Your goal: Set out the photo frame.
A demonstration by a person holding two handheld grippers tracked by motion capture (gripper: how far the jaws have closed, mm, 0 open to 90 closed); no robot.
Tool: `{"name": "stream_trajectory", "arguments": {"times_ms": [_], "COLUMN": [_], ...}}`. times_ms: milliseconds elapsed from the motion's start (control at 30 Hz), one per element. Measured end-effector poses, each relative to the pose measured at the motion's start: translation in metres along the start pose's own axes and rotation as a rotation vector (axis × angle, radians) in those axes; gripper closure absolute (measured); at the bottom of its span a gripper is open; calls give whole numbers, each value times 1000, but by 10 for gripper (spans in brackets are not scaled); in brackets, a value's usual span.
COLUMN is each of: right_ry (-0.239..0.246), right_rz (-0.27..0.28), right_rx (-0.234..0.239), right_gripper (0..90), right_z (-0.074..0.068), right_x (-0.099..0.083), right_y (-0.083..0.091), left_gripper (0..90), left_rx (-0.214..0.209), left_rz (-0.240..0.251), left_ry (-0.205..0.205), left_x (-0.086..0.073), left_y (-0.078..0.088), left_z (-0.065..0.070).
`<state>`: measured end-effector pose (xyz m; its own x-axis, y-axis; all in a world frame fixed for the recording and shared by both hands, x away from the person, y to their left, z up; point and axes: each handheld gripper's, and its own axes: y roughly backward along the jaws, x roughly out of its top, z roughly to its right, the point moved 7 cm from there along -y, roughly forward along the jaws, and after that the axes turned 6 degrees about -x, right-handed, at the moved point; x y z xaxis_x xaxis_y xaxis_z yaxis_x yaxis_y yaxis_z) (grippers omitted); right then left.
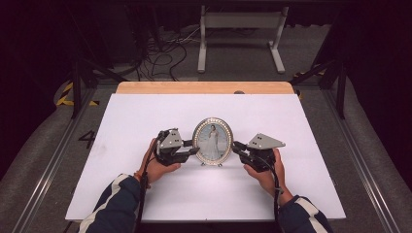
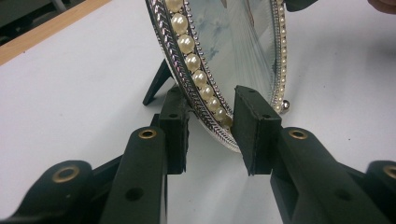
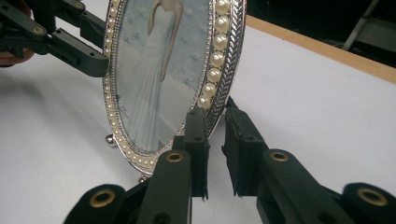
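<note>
Left gripper jaws straddling the left rim of the oval picture frame, slightly parted, pads not clearly pressing. Right gripper jaws likewise astride the right rim, a narrow gap showing, no firm pinch visible. Frame standing upright on its rear prop at mid-table, long axis vertical, squarely between both grippers, each equally near. White table beneath; wooden edge at the far side.
</note>
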<state>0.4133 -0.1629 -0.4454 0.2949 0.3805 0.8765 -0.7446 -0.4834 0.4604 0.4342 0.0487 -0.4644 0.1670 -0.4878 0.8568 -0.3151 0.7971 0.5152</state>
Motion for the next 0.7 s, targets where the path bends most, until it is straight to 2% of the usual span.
{"name": "stream_trajectory", "arguments": {"times_ms": [133,300,433,533,700], "right_ry": [10,22,25,29,30], "right_rz": [17,16,14,5,-19], "right_rx": [-12,-12,-13,-5,-5], "right_gripper": [764,715,636,542,396], "right_z": [0,0,1,0,0], "right_x": [2,2,2,2,0], "right_y": [2,4,5,5,3], "left_gripper": [644,620,567,499,360], "left_rx": [19,27,42,51,78], "left_rz": [4,16,16,22,1], "left_ry": [-14,-5,-1,15,5], "left_x": [3,4,4,4,2], "left_y": [5,11,14,13,10], "left_z": [0,0,0,-1,0]}}
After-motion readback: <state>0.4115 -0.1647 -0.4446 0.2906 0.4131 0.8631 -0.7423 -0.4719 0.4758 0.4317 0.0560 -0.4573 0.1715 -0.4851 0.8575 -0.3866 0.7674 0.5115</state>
